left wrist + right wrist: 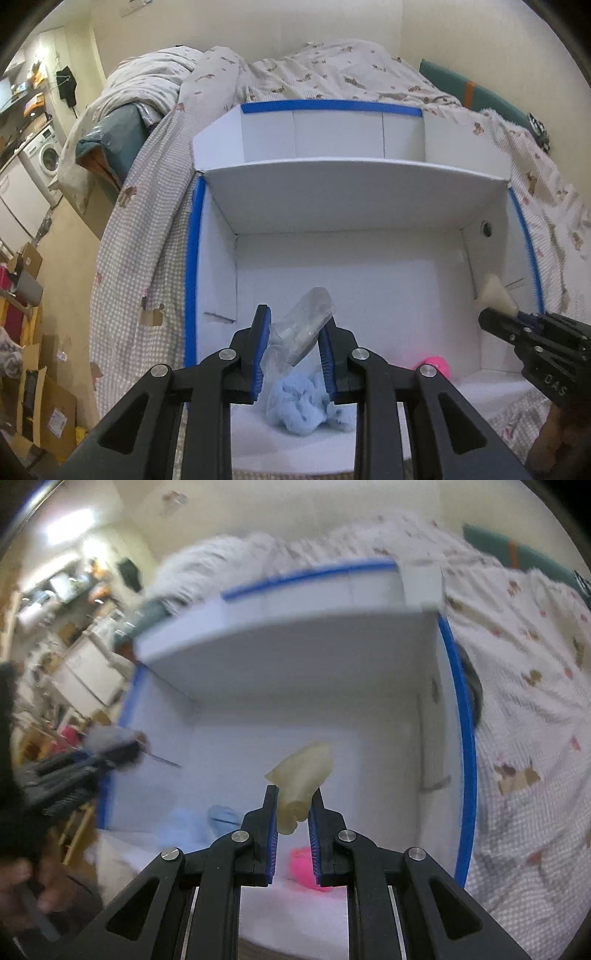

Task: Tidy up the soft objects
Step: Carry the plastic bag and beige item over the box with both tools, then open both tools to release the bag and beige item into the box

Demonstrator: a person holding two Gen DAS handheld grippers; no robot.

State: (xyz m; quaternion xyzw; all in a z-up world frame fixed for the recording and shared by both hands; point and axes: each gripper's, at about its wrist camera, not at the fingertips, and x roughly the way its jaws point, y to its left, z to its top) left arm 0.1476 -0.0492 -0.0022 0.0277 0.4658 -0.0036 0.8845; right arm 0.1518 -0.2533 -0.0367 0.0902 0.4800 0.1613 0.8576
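Observation:
My left gripper [295,334] is shut on a clear plastic bag [303,328] that holds a fluffy light-blue soft item [303,406], hanging over the near compartment of a white box [354,192] with blue-taped edges. My right gripper [293,808] is shut on a cream soft piece [301,779] above the same compartment; it also shows at the right of the left wrist view [498,317], with the cream piece [493,293] sticking out. A pink soft object [436,365] lies on the box floor, also seen under the right gripper [301,867].
The box sits on a bed with a checked, teddy-print cover [147,240]. A divider [354,170] splits off a far compartment. Cardboard boxes [33,398] and a washing machine [46,157] stand on the floor at the left. A teal pillow [469,92] lies far right.

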